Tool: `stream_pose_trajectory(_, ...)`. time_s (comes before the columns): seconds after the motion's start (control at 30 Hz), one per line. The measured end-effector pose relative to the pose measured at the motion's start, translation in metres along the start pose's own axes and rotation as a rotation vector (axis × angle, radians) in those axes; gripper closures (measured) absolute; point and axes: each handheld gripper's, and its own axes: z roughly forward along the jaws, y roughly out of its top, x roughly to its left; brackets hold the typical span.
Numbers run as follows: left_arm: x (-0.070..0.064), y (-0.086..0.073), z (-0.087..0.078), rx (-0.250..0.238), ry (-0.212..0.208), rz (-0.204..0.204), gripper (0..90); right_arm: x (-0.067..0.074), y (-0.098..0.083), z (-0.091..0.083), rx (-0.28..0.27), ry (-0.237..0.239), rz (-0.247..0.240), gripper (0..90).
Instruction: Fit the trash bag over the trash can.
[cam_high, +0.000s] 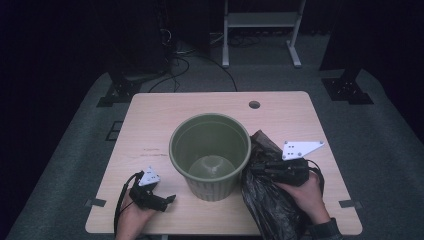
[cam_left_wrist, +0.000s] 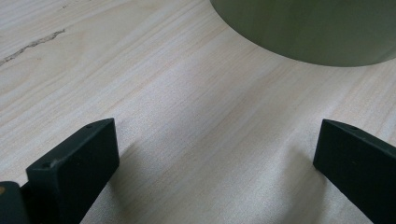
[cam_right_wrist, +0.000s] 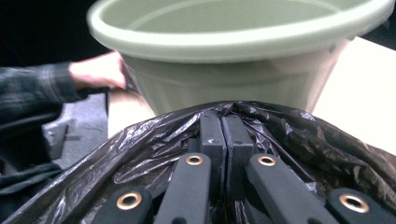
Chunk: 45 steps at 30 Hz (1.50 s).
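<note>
An empty olive-green bin (cam_high: 210, 150) stands upright in the middle of the wooden table (cam_high: 280, 110). A crumpled black plastic bag (cam_high: 267, 200) hangs to the right of the bin, and my right gripper (cam_high: 252, 167) is shut on its upper edge. In the right gripper view the two jaws are pressed together with black bag (cam_right_wrist: 154, 149) film pinched between them, just in front of the bin (cam_right_wrist: 233, 60). My left gripper (cam_high: 170, 199) rests low on the table at the bin's lower left, open and holding nothing. Its fingers (cam_left_wrist: 77, 163) stand wide apart over bare wood, the bin's base (cam_left_wrist: 308, 32) ahead.
A round cable hole (cam_high: 254, 104) sits near the table's far edge. Beyond the table are a white frame's legs (cam_high: 260, 30) and cables on grey carpet. The other hand and a dark sleeve (cam_right_wrist: 42, 93) show past the bin in the right gripper view.
</note>
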Motion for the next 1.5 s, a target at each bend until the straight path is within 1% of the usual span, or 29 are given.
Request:
stream_pose_trajectory(0.07,0.000,0.000,0.000,0.000,0.000,0.000,0.0,0.001,0.004,-0.006,-0.017,0.011,-0.009,88.9)
stream_pose_trajectory(0.17,0.000,0.000,0.000,0.000,0.000,0.000,0.0,0.003,0.010,-0.014,-0.043,0.037,-0.007,88.9)
stream_pose_trajectory(0.23,0.000,0.000,0.000,0.000,0.000,0.000,0.0,0.004,0.015,-0.019,-0.050,0.047,-0.016,88.9)
stream_pose_trajectory(0.27,0.000,0.000,0.000,0.000,0.000,0.000,0.0,0.004,0.015,-0.019,-0.050,0.047,-0.016,88.9)
stream_pose_trajectory(0.3,0.000,0.000,0.000,0.000,0.000,0.000,0.0,0.006,0.020,-0.023,-0.060,0.065,-0.022,88.9)
stream_pose_trajectory(0.33,0.000,0.000,0.000,0.000,0.000,0.000,0.0,0.007,0.024,-0.025,-0.062,0.066,-0.029,88.9)
stream_pose_trajectory(0.43,0.000,0.000,0.000,0.000,0.000,0.000,0.0,0.010,0.033,-0.028,-0.058,0.079,-0.046,88.9)
stream_pose_trajectory(0.67,0.000,0.000,0.000,-0.002,0.000,0.000,0.0,0.014,0.059,-0.027,-0.053,0.145,-0.085,88.9)
stream_pose_trajectory(0.7,0.000,0.000,0.000,-0.002,0.000,0.000,0.0,0.014,0.059,-0.027,-0.053,0.145,-0.085,88.9)
stream_pose_trajectory(0.73,0.000,0.000,0.000,-0.002,0.001,0.000,0.0,0.014,0.068,-0.026,-0.058,0.166,-0.096,88.9)
stream_pose_trajectory(0.8,0.000,0.000,0.000,-0.002,0.000,0.000,0.0,0.014,0.075,-0.024,-0.065,0.189,-0.102,88.9)
stream_pose_trajectory(0.83,0.000,0.000,0.000,-0.002,0.000,0.000,0.0,0.014,0.075,-0.024,-0.065,0.189,-0.102,88.9)
stream_pose_trajectory(0.87,0.000,0.000,0.000,-0.002,0.000,0.000,0.0,0.014,0.083,-0.023,-0.065,0.206,-0.107,89.0)
stream_pose_trajectory(0.93,0.000,0.000,0.000,-0.002,0.000,0.000,0.0,0.013,0.090,-0.020,-0.068,0.222,-0.111,89.0)
stream_pose_trajectory(1.0,0.000,0.000,0.000,-0.002,0.000,0.000,0.0,0.012,0.097,-0.017,-0.072,0.240,-0.111,88.9)
stream_pose_trajectory(1.07,0.000,0.000,0.000,-0.002,0.000,0.000,0.0,0.010,0.103,-0.014,-0.089,0.276,-0.103,89.0)
stream_pose_trajectory(1.13,0.000,0.000,0.000,-0.002,0.000,0.000,0.0,0.008,0.108,-0.011,-0.101,0.300,-0.098,89.0)
stream_pose_trajectory(1.27,0.000,0.000,0.000,-0.002,0.000,0.000,0.0,0.004,0.117,-0.001,-0.101,0.326,-0.091,88.9)
stream_pose_trajectory(1.33,0.000,0.000,0.000,-0.002,0.000,0.000,0.0,0.001,0.121,0.004,-0.100,0.324,-0.087,88.9)
stream_pose_trajectory(1.43,0.000,0.000,0.000,-0.003,0.000,0.000,0.0,-0.001,0.128,0.012,-0.100,0.342,-0.083,89.0)
stream_pose_trajectory(1.47,0.000,0.000,0.000,-0.003,0.000,0.000,0.0,-0.001,0.128,0.012,-0.100,0.342,-0.083,89.0)
stream_pose_trajectory(1.5,0.000,0.000,0.000,-0.002,0.000,0.000,0.0,-0.001,0.134,0.018,-0.088,0.336,-0.090,89.0)
